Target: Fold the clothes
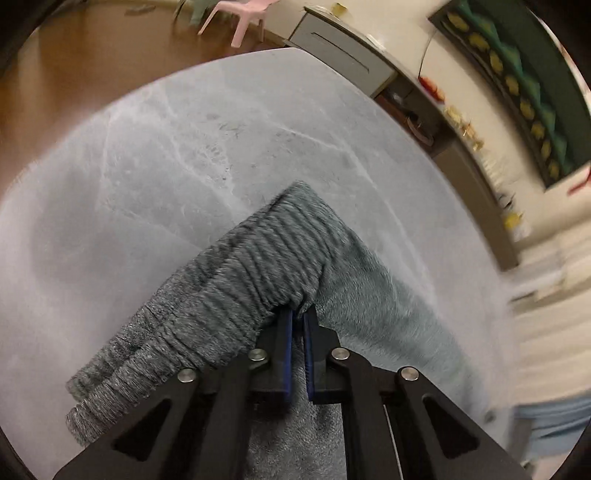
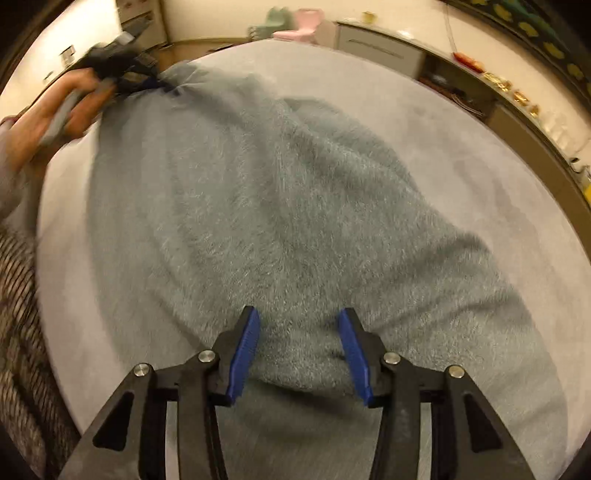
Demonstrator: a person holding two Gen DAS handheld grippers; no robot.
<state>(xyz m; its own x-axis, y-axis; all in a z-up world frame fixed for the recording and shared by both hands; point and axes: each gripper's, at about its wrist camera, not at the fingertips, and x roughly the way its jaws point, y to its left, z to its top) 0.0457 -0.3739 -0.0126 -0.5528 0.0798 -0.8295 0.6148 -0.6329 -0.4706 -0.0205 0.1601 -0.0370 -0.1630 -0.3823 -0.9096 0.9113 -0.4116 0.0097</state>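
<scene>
The left gripper (image 1: pixel 298 314) has its two blue pads almost together, pinched on the edge of a grey-green fuzzy sweater (image 1: pixel 373 295) right where the ribbed cuff (image 1: pixel 236 291) meets the fluffy body of the cloth. The cuff bunches up against the fingertips and trails off to the lower left, its end lying on the pale marbled desk (image 1: pixel 184 155). In the right wrist view the same gripper shows far off at the upper left (image 2: pixel 147 79), blurred, held in a hand (image 2: pixel 51 118) with a light sleeve behind it, and the sweater's corner is drawn up to a point at its tip.

The right gripper (image 2: pixel 298 321) stands with its jaws wide apart, the blue pads (image 2: pixel 243 354) angled outward on either side of a hump of the sweater (image 2: pixel 280 206). The cloth lies between and below them, but the pads do not press on it and nothing is held.

The sweater spreads over most of the desk (image 2: pixel 443 122) in that view, rumpled into broad folds. A striped knitted fabric (image 2: pixel 22 314) shows at the left edge. Beyond the desk lie a brown floor (image 1: pixel 92 59), a pink plastic chair (image 1: pixel 240 14), a grey cabinet (image 1: pixel 343 55) along the cream wall, and a dark board with yellow shapes (image 1: pixel 517 81)
</scene>
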